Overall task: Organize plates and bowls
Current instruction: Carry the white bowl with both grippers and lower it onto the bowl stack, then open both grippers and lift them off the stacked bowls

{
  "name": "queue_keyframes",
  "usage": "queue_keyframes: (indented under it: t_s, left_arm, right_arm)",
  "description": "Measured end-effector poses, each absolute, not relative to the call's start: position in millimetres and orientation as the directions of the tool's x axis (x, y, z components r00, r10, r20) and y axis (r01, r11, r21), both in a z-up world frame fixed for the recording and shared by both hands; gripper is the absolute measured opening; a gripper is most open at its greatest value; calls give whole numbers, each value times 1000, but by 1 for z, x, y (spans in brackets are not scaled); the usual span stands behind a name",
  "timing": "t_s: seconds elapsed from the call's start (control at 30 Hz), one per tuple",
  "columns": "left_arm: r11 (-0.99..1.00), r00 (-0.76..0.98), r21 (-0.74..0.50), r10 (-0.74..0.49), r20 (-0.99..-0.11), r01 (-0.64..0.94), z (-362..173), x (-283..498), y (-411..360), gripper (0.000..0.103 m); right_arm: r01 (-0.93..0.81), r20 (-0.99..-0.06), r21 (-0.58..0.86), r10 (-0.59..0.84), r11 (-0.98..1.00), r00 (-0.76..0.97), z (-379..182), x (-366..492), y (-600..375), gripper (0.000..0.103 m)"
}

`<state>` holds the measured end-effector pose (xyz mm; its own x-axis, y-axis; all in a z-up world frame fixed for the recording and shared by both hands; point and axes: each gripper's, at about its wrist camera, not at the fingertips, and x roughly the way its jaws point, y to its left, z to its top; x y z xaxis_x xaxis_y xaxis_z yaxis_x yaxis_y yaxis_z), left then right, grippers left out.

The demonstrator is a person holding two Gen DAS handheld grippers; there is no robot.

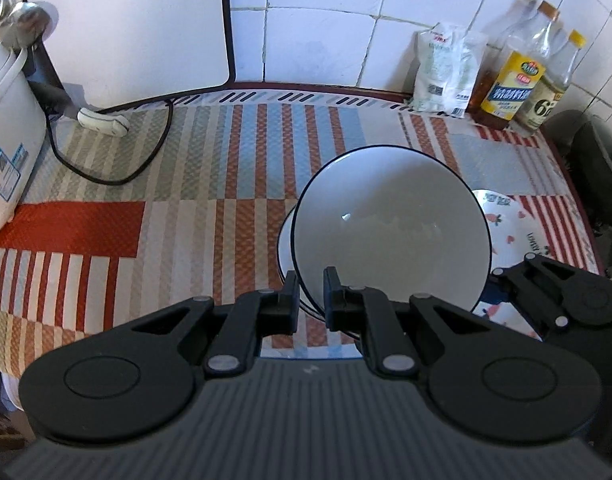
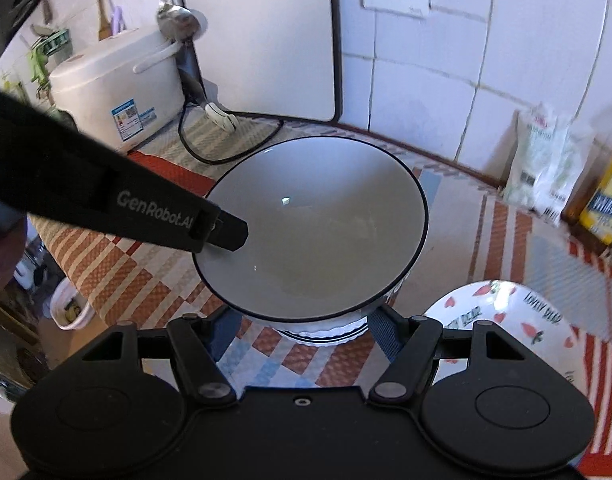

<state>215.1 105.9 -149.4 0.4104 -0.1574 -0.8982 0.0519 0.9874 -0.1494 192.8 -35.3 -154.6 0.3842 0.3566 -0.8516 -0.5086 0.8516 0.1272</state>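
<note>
Left hand-held gripper (image 1: 310, 300) pinches the near rim of the black-rimmed white bowl (image 1: 389, 224), tilted over a stack of bowls (image 2: 325, 330) on the counter (image 1: 186, 184). To its right, the right hand-held gripper (image 2: 304, 332) stands open around that stack, with a patterned plate (image 2: 517, 320) to its right.

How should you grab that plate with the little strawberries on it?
Pinch the strawberry plate at its thin rim, one finger above and one below, probably from the near edge facing the right gripper. It lies flat and wide on the striped cloth, so only the raised rim fits between open fingers.
</note>
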Motion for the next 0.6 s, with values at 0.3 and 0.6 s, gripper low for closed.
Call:
queue_keyframes:
  t_s: [0.3,0.6]
  left_arm:
    - [990,375,-129,-140,-916,54,-162,236,103,10]
    - [994,355,-111,-112,-928,21,-176,249,107,12]
  right_arm:
    - [-453,-877,164,340,876,340,-170,208,-35,75]
    - [-499,-903,124,306,857,302,-179,220,-29,79]
